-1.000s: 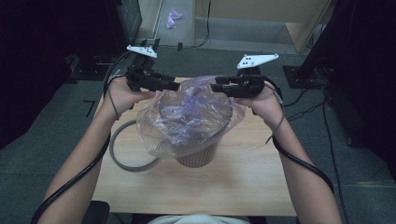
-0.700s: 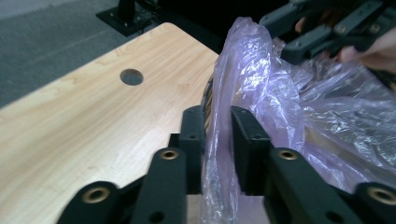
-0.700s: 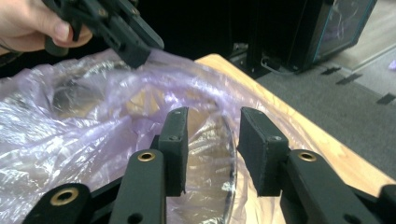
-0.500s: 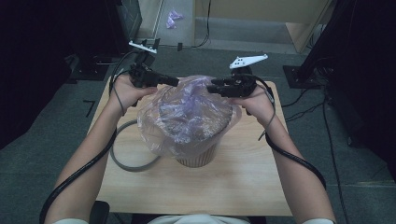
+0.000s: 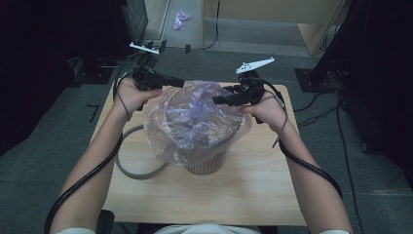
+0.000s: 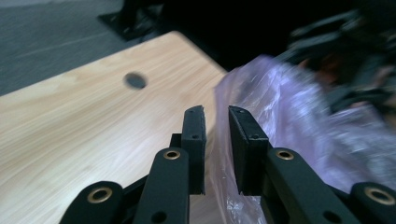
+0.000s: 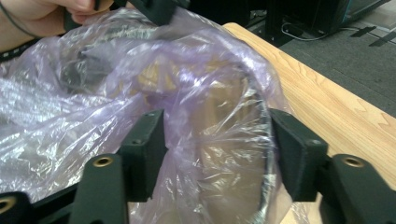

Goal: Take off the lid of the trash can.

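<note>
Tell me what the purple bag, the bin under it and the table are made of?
Purple bag: thin see-through plastic film, glossy and crinkled. Bin: probably wood or wood-look material, tan, matte; its make is unclear. Table: pale wood or laminate with visible grain, smooth.

From above, my table [image 5: 253,190] is evenly lit while the frame's left and right edges fall into darkness. In my left gripper view the upper right is dim and blurred. In my right gripper view, glare glints off the plastic bag [image 7: 93,107].
</note>
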`<state>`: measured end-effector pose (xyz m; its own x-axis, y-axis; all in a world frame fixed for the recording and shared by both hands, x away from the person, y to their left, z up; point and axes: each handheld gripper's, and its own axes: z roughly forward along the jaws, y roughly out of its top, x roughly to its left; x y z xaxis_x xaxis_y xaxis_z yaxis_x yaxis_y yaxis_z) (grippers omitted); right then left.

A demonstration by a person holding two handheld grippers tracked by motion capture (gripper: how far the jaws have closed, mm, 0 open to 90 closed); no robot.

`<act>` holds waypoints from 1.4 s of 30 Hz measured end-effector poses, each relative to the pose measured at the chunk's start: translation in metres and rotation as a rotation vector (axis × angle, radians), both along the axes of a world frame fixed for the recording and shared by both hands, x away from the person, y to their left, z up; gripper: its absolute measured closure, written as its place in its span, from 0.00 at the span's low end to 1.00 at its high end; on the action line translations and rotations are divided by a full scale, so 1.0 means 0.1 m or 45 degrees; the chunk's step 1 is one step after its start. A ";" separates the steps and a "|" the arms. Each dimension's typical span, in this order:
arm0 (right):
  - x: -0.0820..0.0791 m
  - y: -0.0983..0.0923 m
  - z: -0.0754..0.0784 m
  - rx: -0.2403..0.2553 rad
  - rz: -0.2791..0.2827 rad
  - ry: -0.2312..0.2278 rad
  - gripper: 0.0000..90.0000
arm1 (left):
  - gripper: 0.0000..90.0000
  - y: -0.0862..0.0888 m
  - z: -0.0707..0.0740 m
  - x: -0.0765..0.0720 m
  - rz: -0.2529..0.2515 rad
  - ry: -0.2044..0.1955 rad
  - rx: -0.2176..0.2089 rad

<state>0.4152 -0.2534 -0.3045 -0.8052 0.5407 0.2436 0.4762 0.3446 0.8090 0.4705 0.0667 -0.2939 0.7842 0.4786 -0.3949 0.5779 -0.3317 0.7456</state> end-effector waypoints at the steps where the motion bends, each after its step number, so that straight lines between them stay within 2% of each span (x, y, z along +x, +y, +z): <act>1: -0.01 0.01 0.00 -0.015 0.009 -0.008 0.41 | 0.83 -0.01 -0.02 0.00 -0.004 -0.004 0.028; 5: -0.03 0.07 -0.02 -0.065 0.031 -0.034 0.35 | 0.78 -0.04 -0.11 -0.01 -0.016 0.001 0.050; 8: -0.07 0.07 0.01 -0.083 0.040 -0.109 0.35 | 0.68 0.03 -0.08 -0.02 0.019 -0.028 0.020; 9: -0.08 0.06 0.03 -0.079 0.037 -0.130 0.35 | 0.63 0.06 -0.05 -0.02 0.025 -0.035 0.001; 12: -0.12 -0.01 0.15 -0.017 0.018 -0.176 0.34 | 0.58 0.18 0.06 -0.05 0.056 -0.069 -0.022; 15: -0.16 -0.07 0.24 0.032 0.017 -0.201 0.36 | 0.54 0.25 0.14 -0.10 0.053 -0.085 -0.036; 18: -0.22 -0.08 0.29 0.030 0.017 -0.250 0.41 | 0.52 0.28 0.18 -0.20 0.056 -0.115 -0.014; 21: -0.27 -0.06 0.32 0.007 0.025 -0.277 0.47 | 0.52 0.33 0.23 -0.28 0.050 -0.135 -0.052; 23: -0.28 -0.06 0.36 0.015 0.017 -0.260 0.50 | 0.51 0.35 0.28 -0.34 0.035 -0.137 -0.069; 25: -0.28 -0.06 0.41 0.049 0.006 -0.230 0.58 | 0.50 0.36 0.33 -0.40 0.002 -0.129 -0.082; 28: -0.30 -0.03 0.46 0.071 0.022 -0.218 0.70 | 0.49 0.35 0.33 -0.50 -0.028 -0.114 -0.029; 29: -0.30 -0.01 0.47 0.072 0.027 -0.215 0.73 | 0.49 0.35 0.31 -0.53 -0.048 -0.092 -0.008; 31: -0.30 0.04 0.47 0.067 0.038 -0.198 0.75 | 0.49 0.35 0.28 -0.57 -0.066 -0.084 0.013; 33: -0.29 0.09 0.48 0.046 0.060 -0.187 0.75 | 0.49 0.37 0.24 -0.59 -0.069 -0.057 -0.025; 36: -0.29 0.11 0.50 0.022 0.062 -0.197 0.73 | 0.47 0.39 0.20 -0.63 -0.067 -0.053 -0.064; 39: -0.27 0.12 0.53 0.043 0.059 -0.181 0.75 | 0.47 0.43 0.16 -0.69 -0.064 -0.075 -0.130; 42: -0.28 0.19 0.54 0.005 0.078 -0.183 0.82 | 0.47 0.47 0.12 -0.75 -0.044 -0.135 -0.166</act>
